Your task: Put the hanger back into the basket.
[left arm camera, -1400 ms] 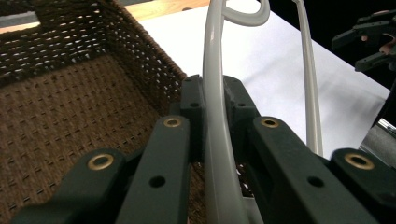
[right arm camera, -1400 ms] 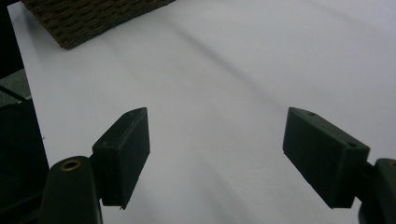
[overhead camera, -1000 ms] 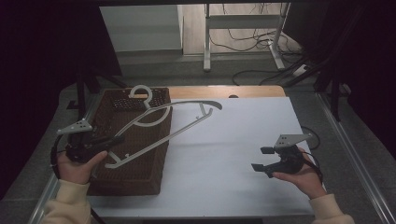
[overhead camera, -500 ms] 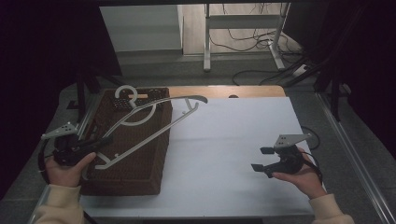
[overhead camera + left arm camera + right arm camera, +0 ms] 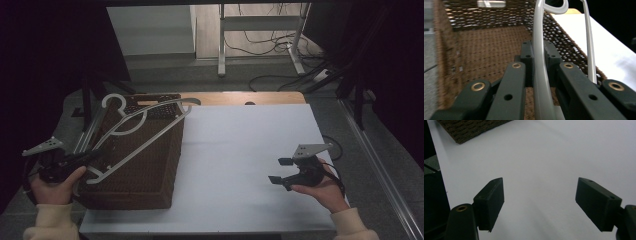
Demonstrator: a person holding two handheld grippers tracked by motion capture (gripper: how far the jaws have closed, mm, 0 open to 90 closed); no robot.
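A white plastic hanger [image 5: 141,146] lies slanted over the open brown wicker basket [image 5: 150,185] at the table's left. Its hook points to the far left corner. My left gripper [image 5: 93,156] is shut on the hanger's near end, at the basket's left rim. In the left gripper view the hanger [image 5: 541,62] runs up between the closed jaws of the left gripper [image 5: 539,48], above the basket's woven bottom [image 5: 486,55]. My right gripper [image 5: 279,170] is held open over the white table [image 5: 240,150] at the near right. Nothing is between its jaws in the right gripper view [image 5: 539,202].
A wooden strip [image 5: 240,97] runs along the table's far edge. Beyond it stand metal frame legs [image 5: 221,45] and floor cables [image 5: 265,80]. A basket corner [image 5: 469,127] shows at the upper left of the right gripper view.
My left gripper has moved left and toward me with the hanger, so the hanger's far end has left the white table and now lies over the basket. The right hand has stayed put.
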